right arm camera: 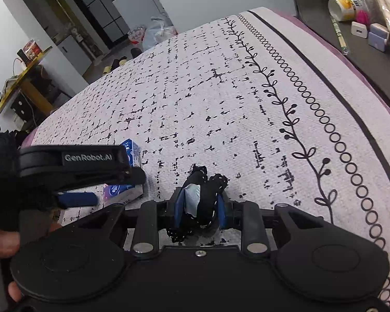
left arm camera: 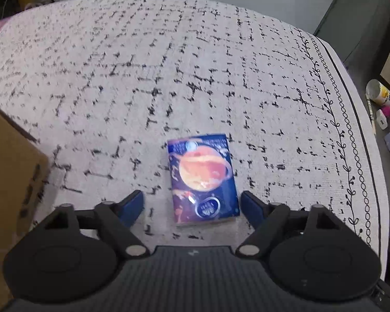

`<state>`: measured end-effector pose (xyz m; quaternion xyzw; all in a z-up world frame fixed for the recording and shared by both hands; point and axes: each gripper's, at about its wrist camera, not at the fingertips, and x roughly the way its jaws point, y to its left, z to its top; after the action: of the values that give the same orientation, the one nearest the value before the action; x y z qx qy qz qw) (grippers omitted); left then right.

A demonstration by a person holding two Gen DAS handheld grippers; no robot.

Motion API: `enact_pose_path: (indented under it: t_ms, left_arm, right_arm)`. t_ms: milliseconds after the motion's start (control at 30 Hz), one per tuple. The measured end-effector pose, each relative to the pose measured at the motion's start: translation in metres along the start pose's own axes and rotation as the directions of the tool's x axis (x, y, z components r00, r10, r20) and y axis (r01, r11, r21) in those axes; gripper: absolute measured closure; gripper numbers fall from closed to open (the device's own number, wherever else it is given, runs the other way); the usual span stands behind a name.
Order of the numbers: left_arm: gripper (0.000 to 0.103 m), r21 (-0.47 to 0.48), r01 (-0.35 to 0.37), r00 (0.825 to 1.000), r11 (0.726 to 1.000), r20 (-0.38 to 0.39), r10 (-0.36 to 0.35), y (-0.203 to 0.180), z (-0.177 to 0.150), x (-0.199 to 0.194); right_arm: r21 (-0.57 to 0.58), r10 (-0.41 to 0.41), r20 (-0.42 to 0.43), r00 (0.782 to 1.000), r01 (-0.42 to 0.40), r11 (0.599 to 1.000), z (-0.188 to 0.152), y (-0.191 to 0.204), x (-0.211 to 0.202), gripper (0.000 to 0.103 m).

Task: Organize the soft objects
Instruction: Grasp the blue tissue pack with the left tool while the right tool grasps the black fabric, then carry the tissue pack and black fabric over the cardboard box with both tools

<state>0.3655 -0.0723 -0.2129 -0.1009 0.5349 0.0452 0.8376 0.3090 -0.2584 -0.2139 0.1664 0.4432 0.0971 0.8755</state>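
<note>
Patterned mat (left arm camera: 195, 65), tissue pack (left arm camera: 202, 179) between spread left claw (left arm camera: 192, 205) pads.

Left tongs (left arm camera: 192, 205) hover spread wide over the blue planet-print pack (left arm camera: 202, 179), which lies flat on the speckled white cover (left arm camera: 169, 65), with a brown cardboard box (left arm camera: 10, 182) at the left edge.

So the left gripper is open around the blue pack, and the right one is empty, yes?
Not quite. The right gripper is shut on a black cloth, as the right wrist view shows. The left gripper is indeed open around the blue pack.
</note>
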Motion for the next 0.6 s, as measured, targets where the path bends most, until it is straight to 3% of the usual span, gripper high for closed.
enact_pose_path:
  t_ms: [67,100,600]
  left_arm:
    - [0.05,0.013,0.008,1.0,1.0,0.005,-0.008,-0.001,-0.003,-0.002]
    - [0.053,0.016,0.018,1.0,1.0,-0.006,-0.018,0.0,-0.005,-0.003]
    - [0.053,0.065,0.09,0.992,0.994,0.078,-0.095,0.018,-0.027,-0.087]
  right_arm:
    - [0.007,0.0,0.007,1.0,0.0,1.0,-0.001,0.0,-0.005,0.077]
    - [0.009,0.0,0.013,1.0,0.0,1.0,-0.002,0.001,-0.008,0.077]
    - [0.069,0.016,0.094,0.995,-0.022,0.997,-0.002,0.015,-0.074,0.077]
